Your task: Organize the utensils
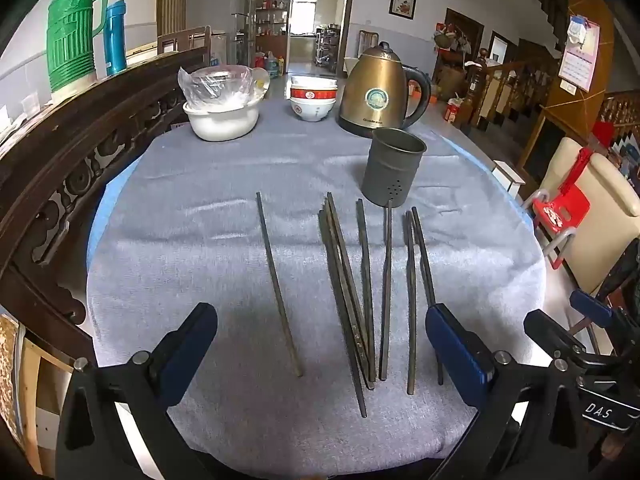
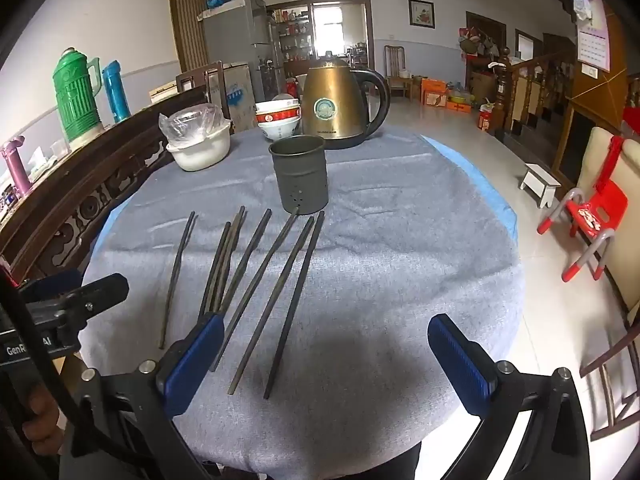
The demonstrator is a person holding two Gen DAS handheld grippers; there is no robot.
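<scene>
Grey cloth (image 1: 208, 240) covers the round table, with a blue underlayer showing at its rim. Nearest the cameras, the left gripper (image 1: 320, 344) hangs above the near edge with its blue-padded jaws spread wide and nothing between them; the right gripper (image 2: 326, 356) is likewise wide apart and empty. Its left finger hides the near ends of several chopsticks in the right wrist view, and the left gripper's right finger cuts off the lower part of one stick in the left wrist view.

Dark chopsticks (image 1: 366, 292) lie flat on the cloth, roughly parallel, pointing away from the grippers. A single chopstick (image 1: 278, 284) lies apart to the left. The middle ones overlap so closely that an exact count is hard to make out.

Just beyond their far tips stands the metal utensil holder (image 1: 392, 166), upright, with small holes low in its wall; its inside is not visible. Farther back sit a brass-coloured kettle (image 1: 376, 92), stacked bowls (image 1: 313, 102), and a white basin (image 1: 222, 120) holding a plastic-wrapped bowl whose contents are unclear.
</scene>
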